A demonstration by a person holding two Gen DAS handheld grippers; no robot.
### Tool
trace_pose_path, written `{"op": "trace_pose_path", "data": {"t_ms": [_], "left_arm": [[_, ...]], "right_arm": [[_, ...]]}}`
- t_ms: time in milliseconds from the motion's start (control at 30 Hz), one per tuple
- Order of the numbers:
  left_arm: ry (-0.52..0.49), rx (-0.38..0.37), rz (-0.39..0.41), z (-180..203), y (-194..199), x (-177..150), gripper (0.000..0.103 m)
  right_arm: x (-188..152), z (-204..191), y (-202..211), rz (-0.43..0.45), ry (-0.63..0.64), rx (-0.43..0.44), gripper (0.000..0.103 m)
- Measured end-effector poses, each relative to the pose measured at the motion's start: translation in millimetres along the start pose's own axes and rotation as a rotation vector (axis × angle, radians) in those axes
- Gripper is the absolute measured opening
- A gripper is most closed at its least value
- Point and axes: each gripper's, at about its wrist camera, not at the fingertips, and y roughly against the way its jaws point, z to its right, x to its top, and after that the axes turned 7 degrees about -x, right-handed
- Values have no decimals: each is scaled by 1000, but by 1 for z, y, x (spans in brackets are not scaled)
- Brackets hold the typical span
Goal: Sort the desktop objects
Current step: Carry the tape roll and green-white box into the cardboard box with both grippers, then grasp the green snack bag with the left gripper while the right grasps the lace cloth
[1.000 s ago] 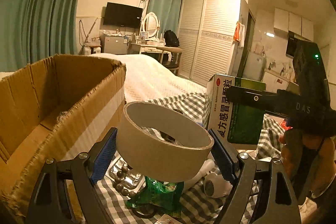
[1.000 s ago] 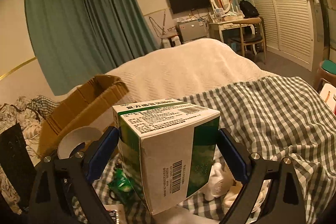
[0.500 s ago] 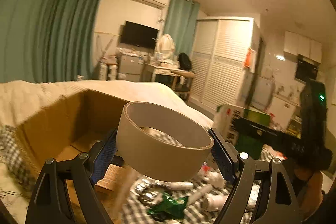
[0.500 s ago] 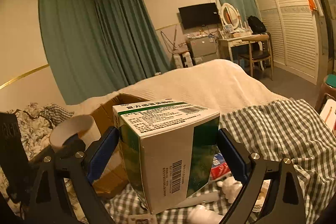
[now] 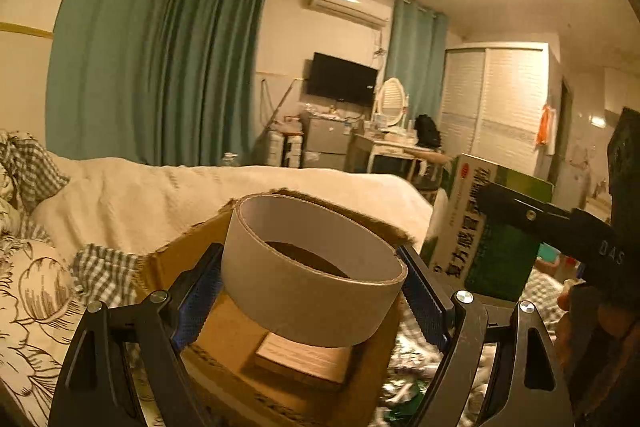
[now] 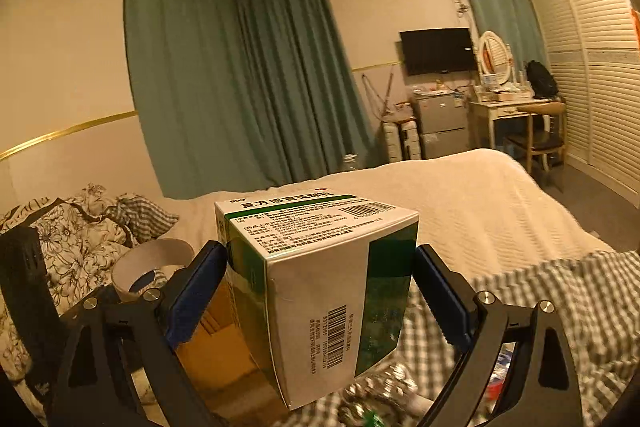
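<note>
My left gripper [image 5: 310, 285] is shut on a cardboard tape roll [image 5: 308, 291] and holds it above an open cardboard box [image 5: 240, 343] that has a flat tan packet [image 5: 308, 359] inside. My right gripper [image 6: 320, 287] is shut on a green and white medicine box [image 6: 320, 291], held over the box's right side [image 6: 216, 347]. The medicine box [image 5: 480, 223] also shows at the right of the left wrist view. The tape roll [image 6: 150, 267] and left gripper show at the lower left of the right wrist view.
The box sits on a bed with a checked cloth [image 6: 560, 307] and a white blanket [image 6: 440, 195]. Small loose items [image 5: 404, 387] lie on the cloth right of the box. A floral quilt [image 5: 28, 307] lies to the left.
Both grippers have moved left toward the cardboard box with their loads. The tape roll now hangs over the box's inside and the medicine box is beside it.
</note>
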Motion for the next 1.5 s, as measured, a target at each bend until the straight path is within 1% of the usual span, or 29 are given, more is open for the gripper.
{"op": "trace_pose_path", "data": {"t_ms": [67, 167, 300, 433, 500, 533, 567, 600, 633, 767, 900, 967, 1033, 1133, 1233, 1333, 1400, 1500], "left_arm": [[4, 14, -7, -4, -4, -2, 86], [30, 6, -22, -13, -9, -5, 86], [29, 19, -46, -16, -17, -13, 86], [41, 10, -88, -18, -27, -19, 87], [26, 9, -110, -16, -31, -22, 91], [10, 15, -120, -13, -33, -23, 100], [-6, 27, -121, -11, -33, -24, 103], [-25, 40, -111, -6, -32, -25, 103], [-42, 44, -113, -2, -31, -25, 103], [-66, 20, -124, 8, -30, -26, 103], [-49, -49, -118, 24, -21, -24, 103], [-24, -107, -125, 38, -15, -22, 103], [5, -182, -148, 55, -10, -24, 103], [54, -242, -202, 81, -10, -34, 103], [70, -249, -267, 104, -17, -55, 103], [69, -252, -308, 119, -30, -79, 103], [43, -246, -316, 126, -38, -94, 103], [-12, -233, -338, 134, -50, -117, 103]], "right_arm": [[-1, -5, -14, -10, -4, 10, 94], [0, -11, -32, -21, -14, 23, 94], [1, -21, -49, -28, -3, 32, 94], [0, -20, -65, -66, -48, 40, 95], [0, -18, -69, -77, -74, 48, 96], [0, -16, -70, -81, -87, 60, 97], [0, -13, -67, -76, -100, 56, 100], [0, -10, -64, -67, -107, 39, 103], [0, -6, -60, -62, -105, 25, 103], [3, 13, -35, -41, -112, -16, 103], [1, 38, 8, -36, -110, -92, 103], [-1, 51, 32, -38, -100, -140, 103], [-5, 65, 61, -43, -88, -202, 103], [-15, 85, 99, -61, -79, -291, 103], [-34, 110, 125, -89, -59, -389, 103], [-60, 125, 133, -120, -62, -448, 103], [-75, 129, 131, -129, -63, -453, 103], [-92, 137, 113, -193, -16, -447, 103]]}}
